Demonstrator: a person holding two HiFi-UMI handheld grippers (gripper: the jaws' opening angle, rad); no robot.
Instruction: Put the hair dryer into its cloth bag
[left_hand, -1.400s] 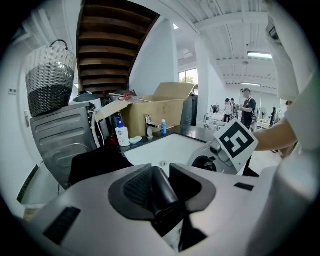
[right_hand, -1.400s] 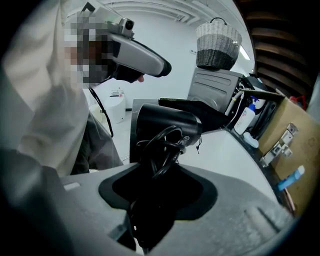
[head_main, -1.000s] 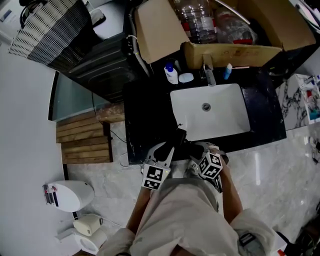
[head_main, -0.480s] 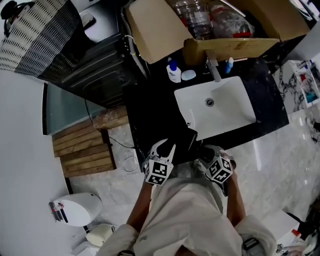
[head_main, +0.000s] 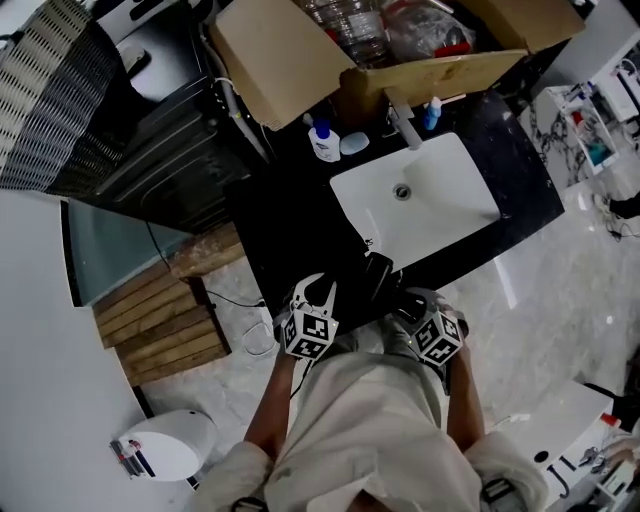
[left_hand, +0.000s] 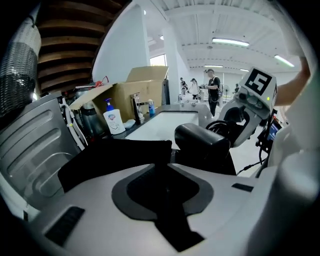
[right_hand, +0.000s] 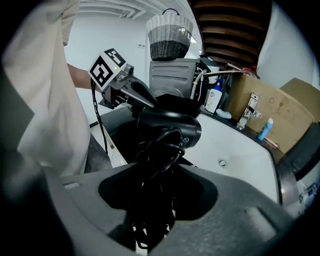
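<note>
In the right gripper view, the black hair dryer (right_hand: 170, 127) points away over the sink, its coiled cord bunched in the jaws. My right gripper (right_hand: 160, 170) is shut on its handle and cord. The head view shows the dryer (head_main: 376, 275) at the counter's front edge, between my left gripper (head_main: 318, 300) and right gripper (head_main: 405, 305). The black cloth bag (left_hand: 110, 160) spreads in front of my left gripper (left_hand: 167, 172). Those jaws are closing on the bag's edge, and the cloth fills the gap. The dryer (left_hand: 202, 142) sits just right of the bag.
A white sink (head_main: 345, 195) is set in the black counter, with a tap (head_main: 403, 125) and a soap bottle (head_main: 321, 143) behind it. A cardboard box (head_main: 270, 55) stands at the back. A dark appliance (head_main: 170, 150) and wooden slats (head_main: 165, 325) lie to the left.
My left gripper has dropped lower and closed in beside the hair dryer at the counter's edge. The right gripper has rolled a little, still holding the dryer.
</note>
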